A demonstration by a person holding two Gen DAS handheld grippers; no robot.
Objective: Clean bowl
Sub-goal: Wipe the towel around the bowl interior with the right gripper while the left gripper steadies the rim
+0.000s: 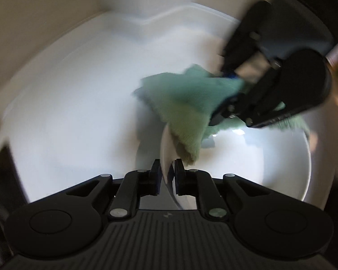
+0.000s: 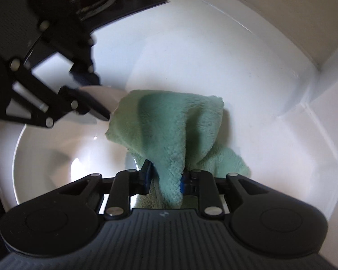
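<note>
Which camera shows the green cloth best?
The right wrist view: the green cloth fills the centre, sharp, pinched in the right claw. The left wrist view shows it blurred, draped over the bowl rim.

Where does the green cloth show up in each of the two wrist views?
Left wrist view: the green cloth hangs right of centre, draped over the white bowl's rim, held by the right gripper.
Right wrist view: the cloth fills the centre, pinched in the right gripper at the bottom.
Shared landmark: the white bowl, lower right in the left wrist view and lower left in the right wrist view.
</note>
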